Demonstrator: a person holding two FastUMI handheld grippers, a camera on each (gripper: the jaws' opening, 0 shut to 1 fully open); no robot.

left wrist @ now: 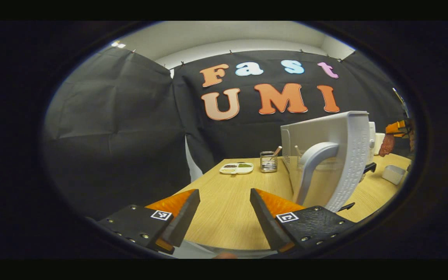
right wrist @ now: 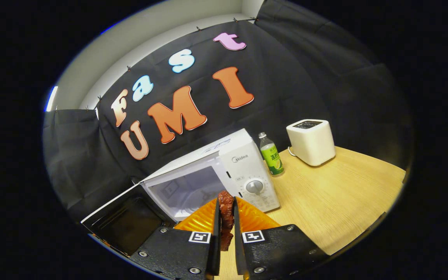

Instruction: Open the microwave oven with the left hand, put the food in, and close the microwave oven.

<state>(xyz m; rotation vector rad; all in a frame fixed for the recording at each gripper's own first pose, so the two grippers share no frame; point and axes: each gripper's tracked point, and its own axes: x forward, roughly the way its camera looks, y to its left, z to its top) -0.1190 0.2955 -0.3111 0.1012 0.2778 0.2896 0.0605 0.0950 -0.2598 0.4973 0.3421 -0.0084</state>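
The white microwave (right wrist: 247,171) stands on the wooden table (right wrist: 340,198) with its door (right wrist: 125,221) swung wide open and its cavity (right wrist: 185,188) bare. My right gripper (right wrist: 226,203) is shut on a reddish-brown piece of food (right wrist: 226,217), held in front of the cavity opening. In the left gripper view the open door (left wrist: 350,163) stands edge-on at the right, its curved grey handle (left wrist: 315,163) facing me. My left gripper (left wrist: 224,192) is open and holds nothing, just left of the handle. Far right, the food (left wrist: 386,144) hangs from the right gripper (left wrist: 397,128).
A green-labelled bottle (right wrist: 271,155) and a white toaster (right wrist: 311,142) stand right of the microwave. Left of the door are a divided white tray (left wrist: 236,168) and a mesh holder with sticks (left wrist: 268,161). A small white dish (left wrist: 393,174) sits near the table's right edge.
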